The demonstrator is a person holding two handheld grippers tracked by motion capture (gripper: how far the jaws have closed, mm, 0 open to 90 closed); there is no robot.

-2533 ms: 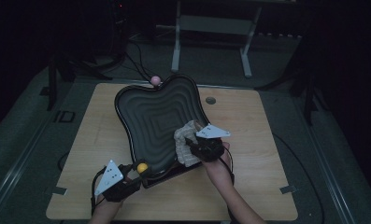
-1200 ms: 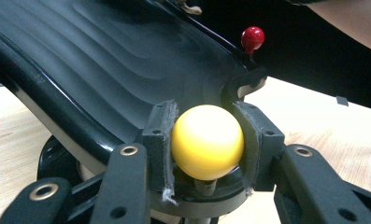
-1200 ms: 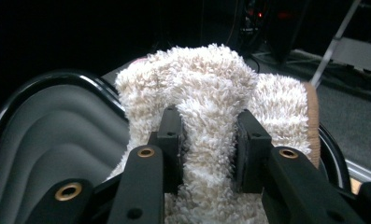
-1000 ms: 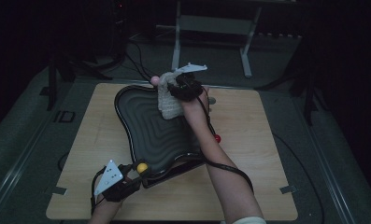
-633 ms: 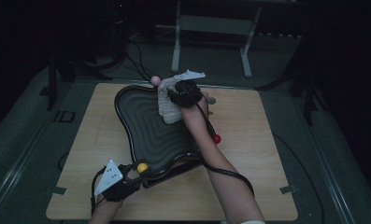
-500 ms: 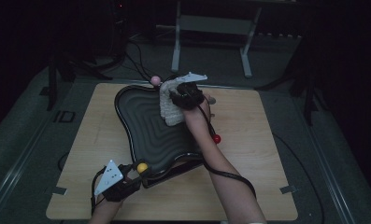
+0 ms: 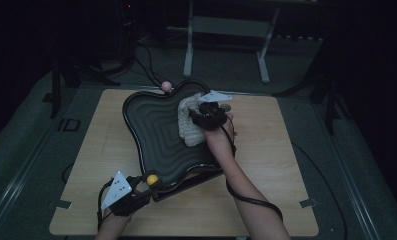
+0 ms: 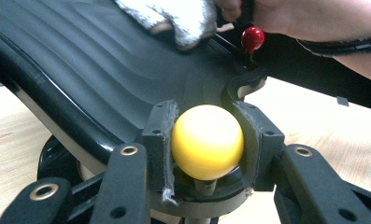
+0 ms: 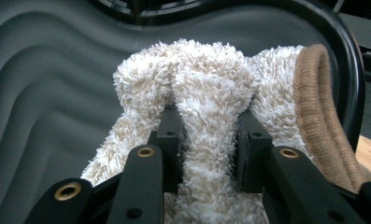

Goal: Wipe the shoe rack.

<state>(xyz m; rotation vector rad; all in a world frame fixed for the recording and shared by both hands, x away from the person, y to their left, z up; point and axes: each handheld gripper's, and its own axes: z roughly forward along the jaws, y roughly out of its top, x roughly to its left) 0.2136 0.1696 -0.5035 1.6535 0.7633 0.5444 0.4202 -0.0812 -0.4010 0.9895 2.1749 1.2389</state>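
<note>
Fluffy cream cloth (image 9: 211, 107) with a brown ribbed edge lies bunched on the black ridged tray (image 9: 47, 93).

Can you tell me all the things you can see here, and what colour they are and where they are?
Tray: one, black with wavy ridges, tilted on the table's middle.
Fluffy cloth: one, cream with a brown edge, on the tray's far right part.
Yellow ball knob: one, at the tray's near corner.
Red ball knob: one, at the tray's right edge.
Pink ball knob: one, at the tray's far edge.
Table: one, light wood.
Metal stand: one, grey, on the floor behind.
Left gripper: black, shut on the yellow ball knob.
Right gripper: black, shut on the fluffy cloth.
</note>
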